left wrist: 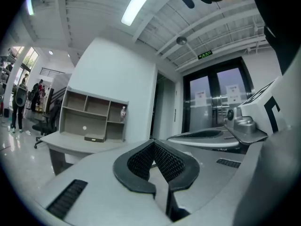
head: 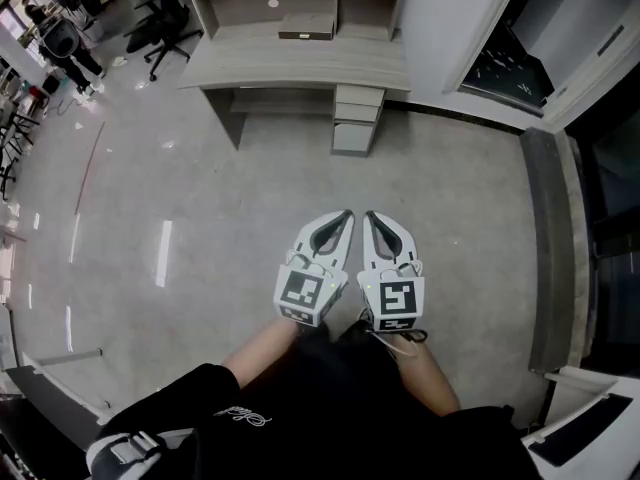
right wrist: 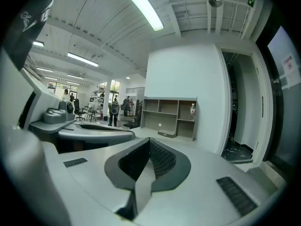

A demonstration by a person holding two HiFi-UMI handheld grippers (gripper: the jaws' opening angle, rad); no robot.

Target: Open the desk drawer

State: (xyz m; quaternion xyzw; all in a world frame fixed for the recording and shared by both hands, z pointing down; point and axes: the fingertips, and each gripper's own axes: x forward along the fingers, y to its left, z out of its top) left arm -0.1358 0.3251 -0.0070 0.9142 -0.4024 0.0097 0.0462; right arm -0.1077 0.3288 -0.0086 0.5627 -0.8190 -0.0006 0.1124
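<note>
A grey desk (head: 300,63) with a shelf unit stands far ahead against the white wall. Its stack of closed drawers (head: 356,118) sits under the right end of the desktop. My left gripper (head: 347,214) and right gripper (head: 368,215) are held side by side over the floor, well short of the desk, both shut with nothing between the jaws. The desk (left wrist: 75,144) shows at the left of the left gripper view beyond the shut left gripper (left wrist: 153,142). In the right gripper view the desk's shelf unit (right wrist: 169,118) lies straight beyond the shut right gripper (right wrist: 149,140).
A small dark box (head: 306,34) lies on the desktop and a bottle (right wrist: 192,111) stands in the right shelf bay. Office chairs (head: 165,28) and people (head: 70,38) are at the far left. A doorway (head: 510,63) opens at the right; a raised floor strip (head: 555,248) runs along the right.
</note>
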